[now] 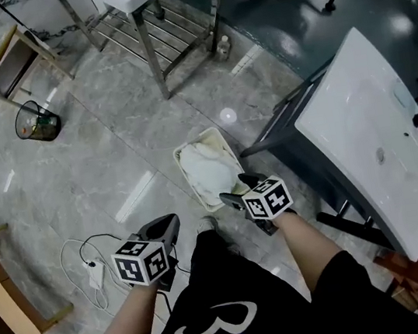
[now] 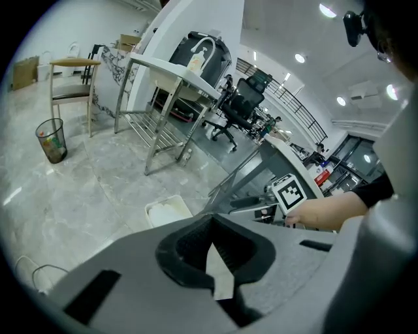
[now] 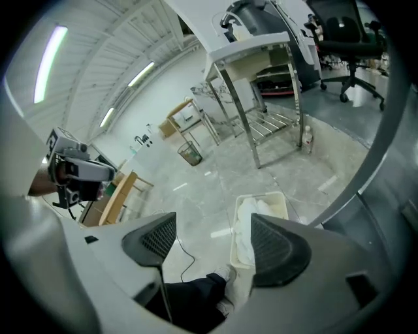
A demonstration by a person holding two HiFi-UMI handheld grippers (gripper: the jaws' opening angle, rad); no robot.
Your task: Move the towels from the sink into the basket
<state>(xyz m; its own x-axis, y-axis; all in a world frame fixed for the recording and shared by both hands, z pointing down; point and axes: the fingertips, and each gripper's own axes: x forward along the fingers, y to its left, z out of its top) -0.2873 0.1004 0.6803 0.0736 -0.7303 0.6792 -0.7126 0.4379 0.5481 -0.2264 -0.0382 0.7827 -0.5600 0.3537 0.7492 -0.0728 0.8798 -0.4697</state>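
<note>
Looks steeply down onto a grey marble floor (image 1: 75, 168). Shows the right hand-held gripper (image 1: 236, 189) with jaws standing wide apart and nothing between them, poised above the near right corner of a cream rectangular plastic basket (image 1: 197, 139) on that floor. Finds crumpled white cloth towels (image 1: 208, 172) heaped inside the basket, just ahead of and below the right hand-held gripper. Shows the left hand-held gripper (image 1: 169, 223) with jaw tips pressed together and empty, near the basket's left side. Sets a white ceramic sink (image 1: 343, 117) on a dark metal frame (image 1: 282, 131) off to the right of the right hand-held gripper, apart from it.
</note>
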